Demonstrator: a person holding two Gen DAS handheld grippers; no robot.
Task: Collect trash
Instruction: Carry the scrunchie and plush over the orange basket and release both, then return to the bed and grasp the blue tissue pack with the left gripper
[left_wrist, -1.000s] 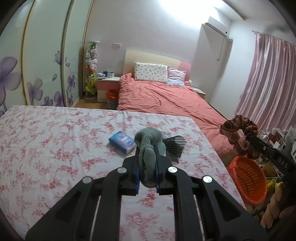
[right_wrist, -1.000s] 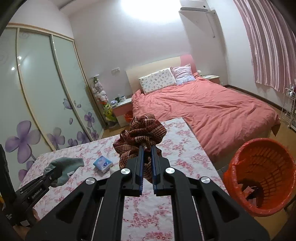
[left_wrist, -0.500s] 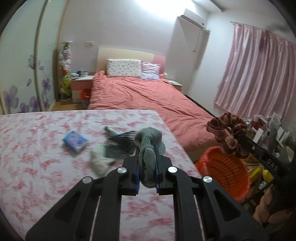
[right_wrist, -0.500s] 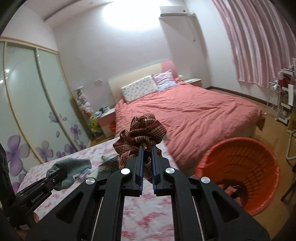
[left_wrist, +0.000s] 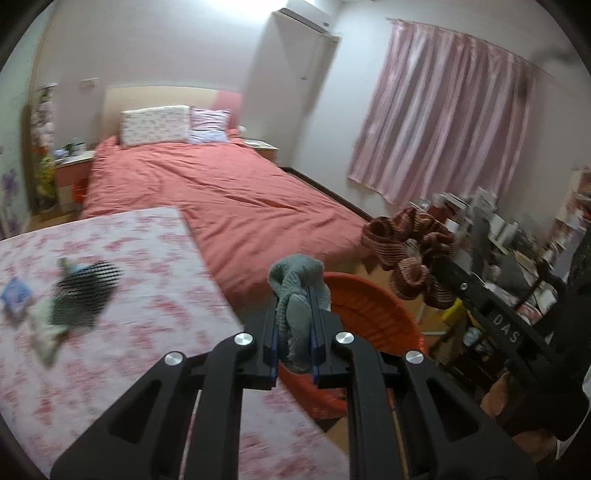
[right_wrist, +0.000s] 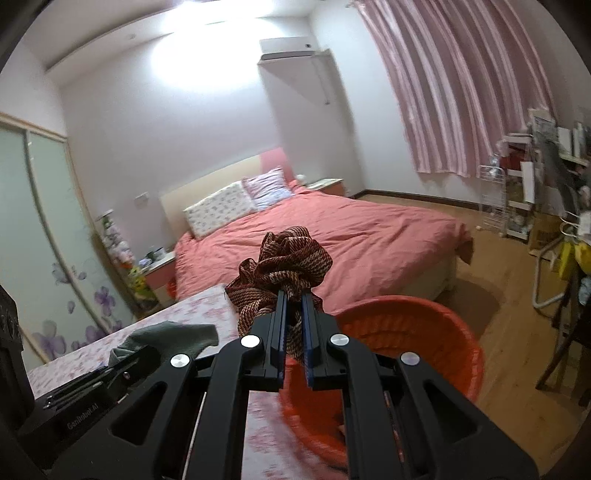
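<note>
At frame centre, the left gripper (left_wrist: 293, 306) clamps a grey-green cloth (left_wrist: 297, 284), its bulk bulging above the jaws. The right gripper (right_wrist: 293, 306) pinches a maroon patterned fabric (right_wrist: 286, 260) likewise, the orange basket (right_wrist: 424, 325) just behind.

Pink curtains (right_wrist: 458, 88) hang beside a coral-covered bed (right_wrist: 332, 236) on wooden floor (right_wrist: 517, 314).

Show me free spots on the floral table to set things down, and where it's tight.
Free: the floral table between the black mesh piece and its edge beside the orange basket. Crowded: its left end, where the blue packet, the mesh and a white scrap bunch together.
</note>
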